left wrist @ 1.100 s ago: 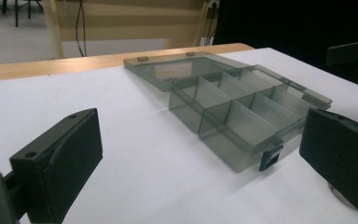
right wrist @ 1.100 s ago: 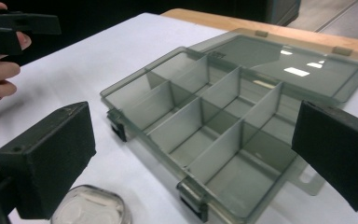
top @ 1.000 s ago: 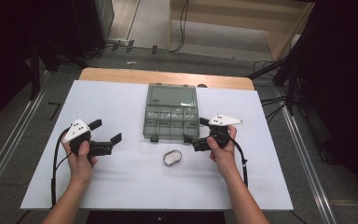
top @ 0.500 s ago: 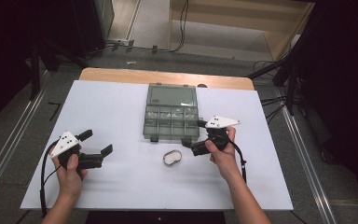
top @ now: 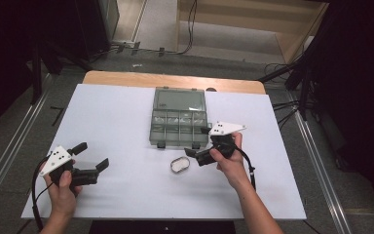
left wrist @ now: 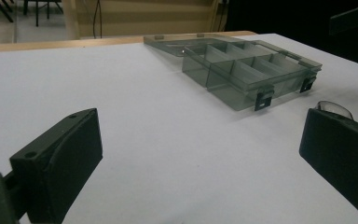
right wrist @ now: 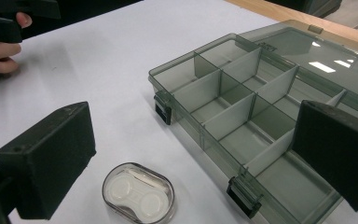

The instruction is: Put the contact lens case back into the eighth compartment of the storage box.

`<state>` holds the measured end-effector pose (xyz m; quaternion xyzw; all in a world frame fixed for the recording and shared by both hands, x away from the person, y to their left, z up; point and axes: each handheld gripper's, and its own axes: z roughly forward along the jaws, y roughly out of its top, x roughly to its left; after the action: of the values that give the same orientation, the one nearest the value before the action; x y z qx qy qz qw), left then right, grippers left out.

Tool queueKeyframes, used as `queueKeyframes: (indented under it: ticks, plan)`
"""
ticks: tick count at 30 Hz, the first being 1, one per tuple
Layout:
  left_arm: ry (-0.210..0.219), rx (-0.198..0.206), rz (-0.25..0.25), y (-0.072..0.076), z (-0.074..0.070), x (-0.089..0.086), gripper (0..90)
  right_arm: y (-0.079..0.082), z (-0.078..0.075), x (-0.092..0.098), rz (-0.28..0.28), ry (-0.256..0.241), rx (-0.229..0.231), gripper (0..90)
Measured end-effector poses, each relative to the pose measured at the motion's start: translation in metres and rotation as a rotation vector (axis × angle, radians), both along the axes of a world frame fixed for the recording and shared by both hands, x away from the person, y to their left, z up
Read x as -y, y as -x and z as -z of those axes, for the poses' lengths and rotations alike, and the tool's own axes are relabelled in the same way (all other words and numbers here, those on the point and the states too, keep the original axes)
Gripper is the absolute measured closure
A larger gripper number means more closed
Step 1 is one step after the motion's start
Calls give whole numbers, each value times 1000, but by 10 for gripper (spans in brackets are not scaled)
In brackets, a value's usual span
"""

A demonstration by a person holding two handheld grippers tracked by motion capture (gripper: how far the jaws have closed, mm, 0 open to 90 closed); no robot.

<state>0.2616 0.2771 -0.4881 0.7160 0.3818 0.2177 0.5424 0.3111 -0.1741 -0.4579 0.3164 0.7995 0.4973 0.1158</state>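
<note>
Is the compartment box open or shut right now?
Open: the compartment box has its lid laid flat behind it, dividers exposed.

My table (top: 126, 112) wears a white sheet, with a strip of bare wood (top: 126, 78) showing along the far edge. Grey floor (top: 156, 29) lies beyond it, and black cables (top: 191, 24) trail across that floor. A pale wooden frame (top: 282, 29) stands at the far right. Metal rails (top: 9, 146) run along both sides of the table. Dark shapes crowd the left and right edges; I cannot tell what they are. The light falls evenly from above.
</note>
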Motion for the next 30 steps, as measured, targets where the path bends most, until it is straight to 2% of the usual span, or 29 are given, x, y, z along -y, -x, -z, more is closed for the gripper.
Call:
queueKeyframes:
  ticks: [7,11,16,30]
  plan:
    - [14,-7,-9,2,3,-2,0,0,-2,-5,-24,17,0,0]
    - [4,0,-7,3,4,-1,0,0,-1,-10,-42,24,-10,0]
    - [14,4,-10,4,4,-2,0,0,0,-14,-61,40,-16,0]
    - [9,4,-6,4,4,-2,0,3,-1,-25,-161,113,-20,0]
